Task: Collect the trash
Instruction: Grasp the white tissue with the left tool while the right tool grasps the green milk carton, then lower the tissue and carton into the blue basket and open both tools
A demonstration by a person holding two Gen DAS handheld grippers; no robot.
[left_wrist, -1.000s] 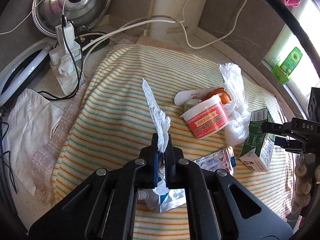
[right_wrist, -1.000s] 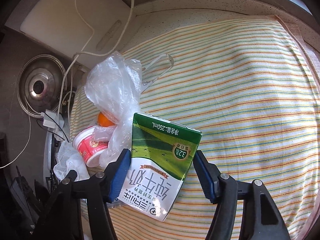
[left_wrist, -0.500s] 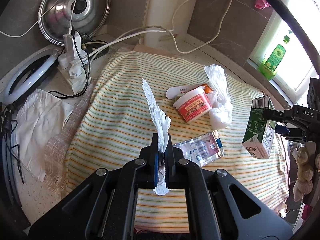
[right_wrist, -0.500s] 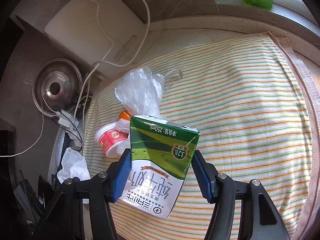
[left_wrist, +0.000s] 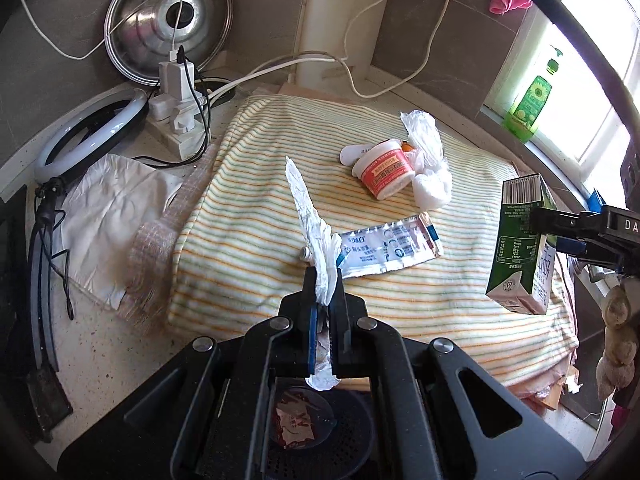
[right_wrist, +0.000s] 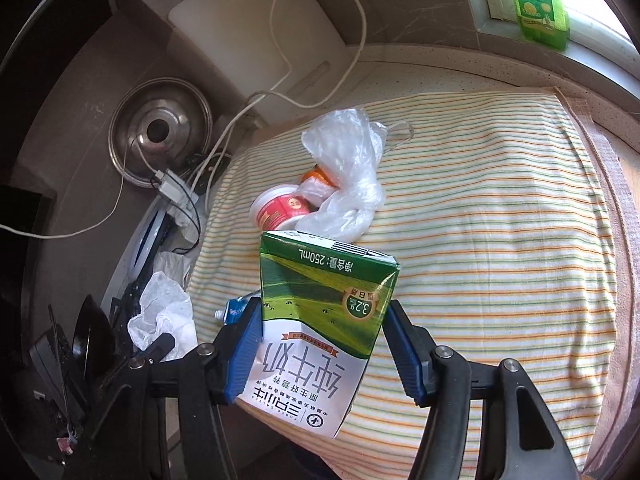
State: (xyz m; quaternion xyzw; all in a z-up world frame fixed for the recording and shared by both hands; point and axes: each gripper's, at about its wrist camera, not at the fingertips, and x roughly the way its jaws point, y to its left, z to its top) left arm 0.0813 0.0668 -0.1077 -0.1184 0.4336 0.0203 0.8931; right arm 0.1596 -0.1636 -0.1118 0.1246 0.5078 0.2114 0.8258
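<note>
My left gripper (left_wrist: 323,286) is shut on a long crumpled strip of white paper (left_wrist: 306,212) that sticks up past its fingertips. It hangs over a dark mesh bin (left_wrist: 344,440) at the near edge of the striped cloth (left_wrist: 248,216). My right gripper (right_wrist: 320,322) is shut on a green and white milk carton (right_wrist: 326,276), held tilted above the cloth's right end. The carton (left_wrist: 520,248) also shows in the left wrist view. On the cloth lie a flattened blue and white tube (left_wrist: 392,248), a red-labelled tub (left_wrist: 386,172) and a clear plastic bag (left_wrist: 428,160).
Left of the cloth are a power strip with cables (left_wrist: 176,108), a ring light (left_wrist: 92,132), a white cloth (left_wrist: 116,216) and a steel pot lid (left_wrist: 168,20) against the wall. A green bottle (left_wrist: 528,104) stands on the window sill. A white board (right_wrist: 256,36) leans at the back.
Both grippers drew back toward the cloth's near edge and rose, still holding the paper and the carton. The flattened tube came into full view and the bin appeared below my left gripper.
</note>
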